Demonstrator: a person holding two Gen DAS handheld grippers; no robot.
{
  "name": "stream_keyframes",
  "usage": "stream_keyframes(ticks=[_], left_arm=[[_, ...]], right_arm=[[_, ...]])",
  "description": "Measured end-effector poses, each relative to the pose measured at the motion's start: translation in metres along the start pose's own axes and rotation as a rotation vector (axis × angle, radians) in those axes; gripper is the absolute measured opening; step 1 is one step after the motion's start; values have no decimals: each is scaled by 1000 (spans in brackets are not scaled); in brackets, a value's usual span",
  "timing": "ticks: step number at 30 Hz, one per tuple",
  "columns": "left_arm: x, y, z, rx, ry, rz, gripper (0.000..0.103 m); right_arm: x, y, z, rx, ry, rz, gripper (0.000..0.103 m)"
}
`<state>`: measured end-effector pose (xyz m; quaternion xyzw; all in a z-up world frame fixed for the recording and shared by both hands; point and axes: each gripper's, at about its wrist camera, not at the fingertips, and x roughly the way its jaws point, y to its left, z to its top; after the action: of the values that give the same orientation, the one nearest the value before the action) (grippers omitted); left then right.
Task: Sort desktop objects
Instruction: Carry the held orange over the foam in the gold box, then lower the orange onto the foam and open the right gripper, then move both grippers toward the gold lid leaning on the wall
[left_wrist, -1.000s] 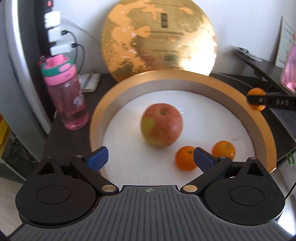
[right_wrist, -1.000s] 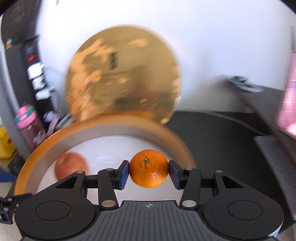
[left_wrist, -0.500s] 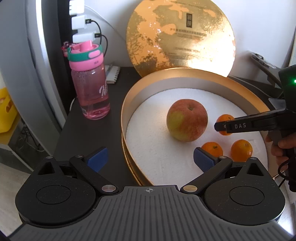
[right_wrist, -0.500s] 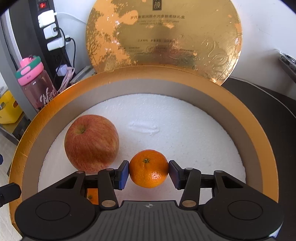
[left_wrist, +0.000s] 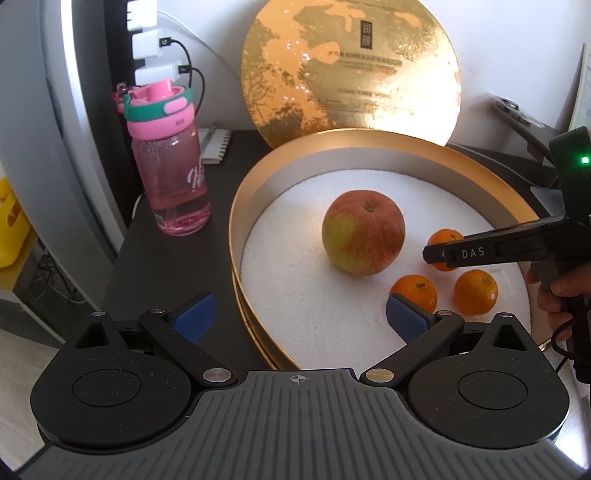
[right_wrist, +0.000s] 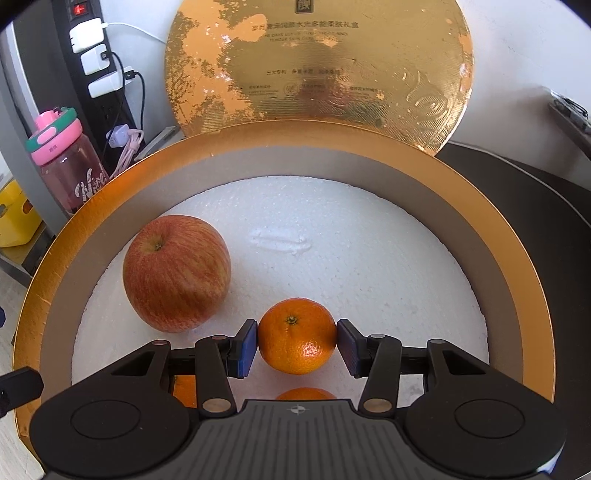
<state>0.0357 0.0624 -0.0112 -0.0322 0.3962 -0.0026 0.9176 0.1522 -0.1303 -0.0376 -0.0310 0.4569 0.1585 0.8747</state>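
— Three mandarins in the round box (right_wrist: 506, 258) w/ the apple (right_wrist: 176, 273)?
— Yep. My right gripper (right_wrist: 297, 341) has its jaws closed on one mandarin (right_wrist: 297, 335), low over the foam. Left gripper (left_wrist: 299, 317): jaws wide, nothing in them, at box's near rim.

The black finger of the right gripper (left_wrist: 443, 253) carries the white letters "DAS" on its side. The round gold foil lid (right_wrist: 317, 70) leaning on the wall bears rows of Chinese characters and small Latin capitals, too fine to read. The pink transparent water bottle (left_wrist: 171, 177) shows white script lettering, illegible.
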Motion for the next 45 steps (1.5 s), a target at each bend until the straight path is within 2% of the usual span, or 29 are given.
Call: stream_keyframes(ticks=[12, 15, 24, 32, 39, 45], left_arm=[[-5, -8, -1, 21, 3, 29, 101], [-7, -8, -2, 23, 1, 30, 101], [-16, -12, -3, 32, -11, 28, 101], [-28, -22, -10, 49, -27, 27, 101], [-34, -31, -14, 58, -30, 31, 101], [-34, -45, -10, 85, -32, 28, 101]], right_arm=[[5, 3, 2, -16, 2, -18, 49], [0, 3, 2, -12, -12, -23, 59], [-34, -3, -4, 11, -96, -31, 68], [-78, -16, -25, 49, -184, -18, 76], [-109, -24, -52, 71, -238, -2, 78], [-115, -33, -62, 93, -249, 5, 78]])
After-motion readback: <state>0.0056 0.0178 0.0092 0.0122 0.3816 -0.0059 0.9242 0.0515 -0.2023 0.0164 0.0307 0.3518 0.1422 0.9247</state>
